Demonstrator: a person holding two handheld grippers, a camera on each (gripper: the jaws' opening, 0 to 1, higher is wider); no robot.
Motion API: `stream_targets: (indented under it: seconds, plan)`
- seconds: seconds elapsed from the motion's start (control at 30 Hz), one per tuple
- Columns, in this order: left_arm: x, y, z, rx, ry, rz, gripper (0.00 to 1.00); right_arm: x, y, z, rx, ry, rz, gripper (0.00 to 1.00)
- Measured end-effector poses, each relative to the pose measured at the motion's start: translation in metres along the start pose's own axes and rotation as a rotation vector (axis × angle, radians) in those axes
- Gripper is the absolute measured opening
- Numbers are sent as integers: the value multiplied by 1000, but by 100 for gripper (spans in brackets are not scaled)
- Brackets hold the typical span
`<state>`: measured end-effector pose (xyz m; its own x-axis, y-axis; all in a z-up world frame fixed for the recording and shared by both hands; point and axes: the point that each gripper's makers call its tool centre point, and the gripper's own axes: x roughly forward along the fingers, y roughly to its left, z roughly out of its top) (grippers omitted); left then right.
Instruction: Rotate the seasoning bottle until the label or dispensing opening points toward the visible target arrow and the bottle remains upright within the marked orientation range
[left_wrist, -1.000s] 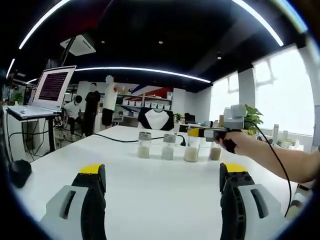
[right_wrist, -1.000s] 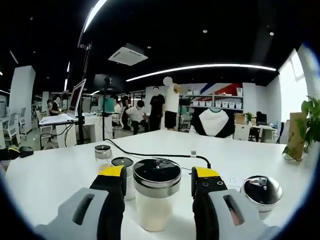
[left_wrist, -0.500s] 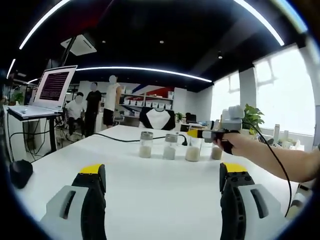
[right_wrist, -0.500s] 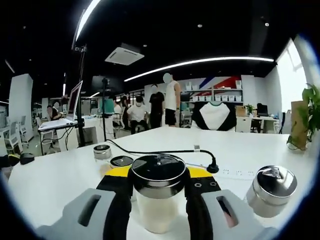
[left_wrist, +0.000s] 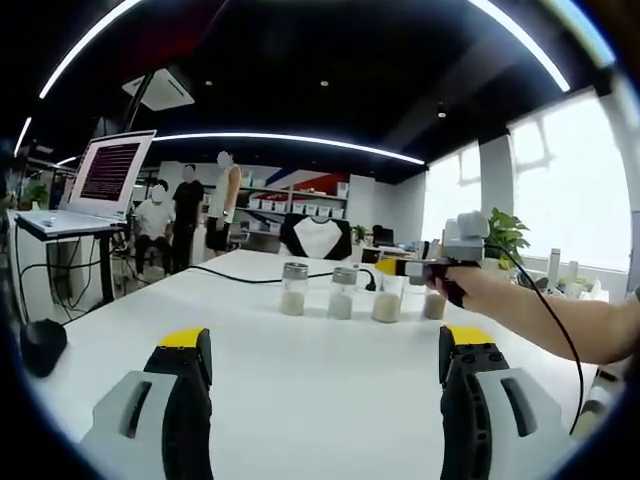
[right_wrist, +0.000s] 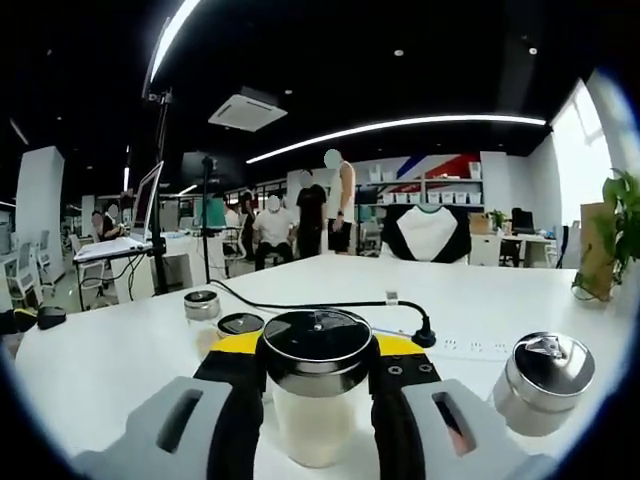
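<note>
Several glass seasoning bottles with metal lids stand in a row on the white table (left_wrist: 300, 370). In the right gripper view my right gripper (right_wrist: 316, 365) is shut on the sides of one seasoning bottle (right_wrist: 316, 395), which stands upright with pale powder inside. In the left gripper view that same bottle (left_wrist: 386, 296) appears far off, with the right gripper (left_wrist: 400, 268) and a person's hand around it. My left gripper (left_wrist: 325, 355) hovers open above bare table, well short of the row. No arrow mark is visible.
Other bottles stand left (right_wrist: 203, 310) and right (right_wrist: 545, 382) of the held one. A black cable (right_wrist: 330, 305) and a power strip (right_wrist: 465, 348) lie behind. A laptop (left_wrist: 95, 185) sits on a stand at the left, beside a black mouse (left_wrist: 42, 345). People stand far back.
One second ago the right jaws stood apart around the bottle; they have since closed onto it. The left gripper has stayed in place.
</note>
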<state>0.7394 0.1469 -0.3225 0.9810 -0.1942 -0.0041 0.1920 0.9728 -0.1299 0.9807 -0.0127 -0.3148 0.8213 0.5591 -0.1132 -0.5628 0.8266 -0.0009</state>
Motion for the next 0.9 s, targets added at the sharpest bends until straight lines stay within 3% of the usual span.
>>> stream_targets:
  seconds: [0.57, 0.9]
  plan:
    - [-1, -1, 3, 15, -13, -5, 99, -5, -2, -2, -3, 27, 39, 39]
    - [-1, 1, 1, 23, -11, 0, 98, -27, 14, -2, -9, 17, 64, 38]
